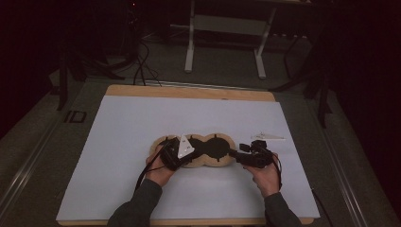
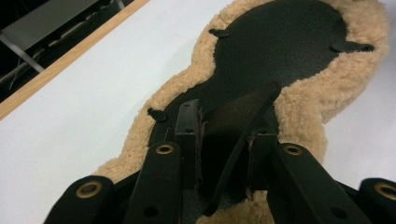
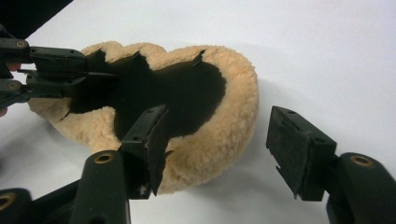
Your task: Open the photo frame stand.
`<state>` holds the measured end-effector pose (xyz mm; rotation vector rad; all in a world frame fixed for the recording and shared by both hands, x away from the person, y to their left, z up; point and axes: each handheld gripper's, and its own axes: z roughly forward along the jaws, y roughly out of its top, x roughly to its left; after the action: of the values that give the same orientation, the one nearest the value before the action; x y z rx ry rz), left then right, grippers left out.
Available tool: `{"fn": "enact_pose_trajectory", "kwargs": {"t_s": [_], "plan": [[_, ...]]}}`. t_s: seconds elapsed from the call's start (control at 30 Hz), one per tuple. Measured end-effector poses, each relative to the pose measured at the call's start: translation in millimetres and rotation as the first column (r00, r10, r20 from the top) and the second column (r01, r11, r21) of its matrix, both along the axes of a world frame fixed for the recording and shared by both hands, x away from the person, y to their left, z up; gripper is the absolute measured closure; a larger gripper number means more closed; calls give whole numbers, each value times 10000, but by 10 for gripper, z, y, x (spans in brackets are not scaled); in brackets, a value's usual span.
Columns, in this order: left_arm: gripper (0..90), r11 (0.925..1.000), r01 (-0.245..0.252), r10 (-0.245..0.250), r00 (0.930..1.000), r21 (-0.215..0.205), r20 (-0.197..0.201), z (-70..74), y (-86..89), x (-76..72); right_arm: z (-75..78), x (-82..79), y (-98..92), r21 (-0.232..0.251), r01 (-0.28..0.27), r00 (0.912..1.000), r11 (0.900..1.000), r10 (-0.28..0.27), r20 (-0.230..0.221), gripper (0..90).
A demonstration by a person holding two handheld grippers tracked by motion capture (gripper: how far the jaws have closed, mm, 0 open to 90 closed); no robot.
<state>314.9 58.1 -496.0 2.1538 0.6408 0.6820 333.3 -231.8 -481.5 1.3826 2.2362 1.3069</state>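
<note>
A tan fleece pad with a black lining lies lining-up in the middle of the white sheet. In the left gripper view my left gripper is shut on a raised fold of the black lining at the pad's left end. The same gripper shows in the high view and at the far end of the pad in the right gripper view. My right gripper stands open at the pad's right end. One of its jaws is over the fleece rim; the other is off the pad above the sheet.
The white sheet covers most of a wooden table, whose bare edge runs along the far side. Beyond it stand a metal table frame and cables on the floor.
</note>
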Motion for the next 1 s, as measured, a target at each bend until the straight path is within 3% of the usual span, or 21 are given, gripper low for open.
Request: {"fn": "enact_pose_trajectory", "kwargs": {"t_s": [0.4, 0.8, 1.0], "plan": [[732, 9977, -87, 89, 10000, -671, 27, 21, 114, -38, 50, 62, 126, 113, -223, 9997, 9997, 225, -117, 364], [730, 9879, -151, 169, 9998, -1541, 104, 29, 239, -78, 201, 118, 228, 276, -415, 9988, 9988, 422, -240, 376], [729, 9819, -230, 260, 9996, -1878, 136, 33, 289, -96, 247, 148, 278, 374, -468, 9975, 9982, 486, -509, 345]]}}
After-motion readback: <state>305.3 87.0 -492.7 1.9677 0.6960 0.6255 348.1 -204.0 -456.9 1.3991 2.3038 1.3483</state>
